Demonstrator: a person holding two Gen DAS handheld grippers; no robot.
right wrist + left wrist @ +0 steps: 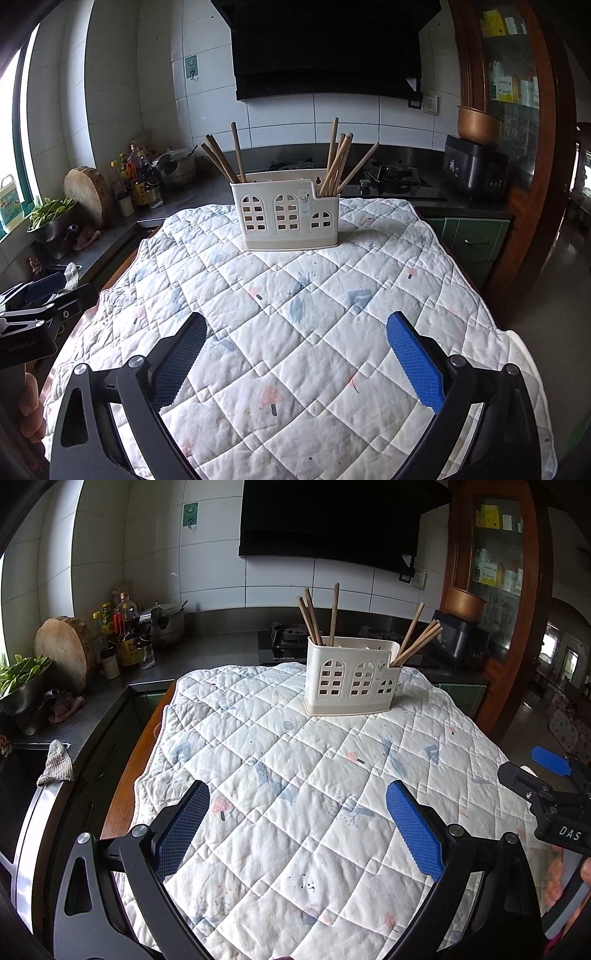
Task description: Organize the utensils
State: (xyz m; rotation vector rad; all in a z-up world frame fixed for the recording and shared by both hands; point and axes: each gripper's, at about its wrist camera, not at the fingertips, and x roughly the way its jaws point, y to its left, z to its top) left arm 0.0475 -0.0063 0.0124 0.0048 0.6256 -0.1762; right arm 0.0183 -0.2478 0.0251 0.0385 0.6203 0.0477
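Note:
A cream plastic utensil holder (352, 677) (289, 214) with arched window cut-outs stands at the far end of a quilted white cloth (303, 794) (288, 332). Wooden chopsticks (314, 618) (223, 158) stand in its left compartment and more chopsticks (417, 638) (340, 162) lean out of its right compartment. My left gripper (297, 823) is open and empty, low over the near part of the cloth. My right gripper (295, 347) is open and empty too. The right gripper also shows at the right edge of the left wrist view (546, 779), and the left gripper shows at the left edge of the right wrist view (40, 299).
A dark counter (207, 646) runs behind and to the left, with bottles (125, 627), a round wooden board (66, 650), a bowl of greens (22, 679) and a pot (168, 622). A gas hob (391, 177) and a black cooker (476, 170) sit at the back right.

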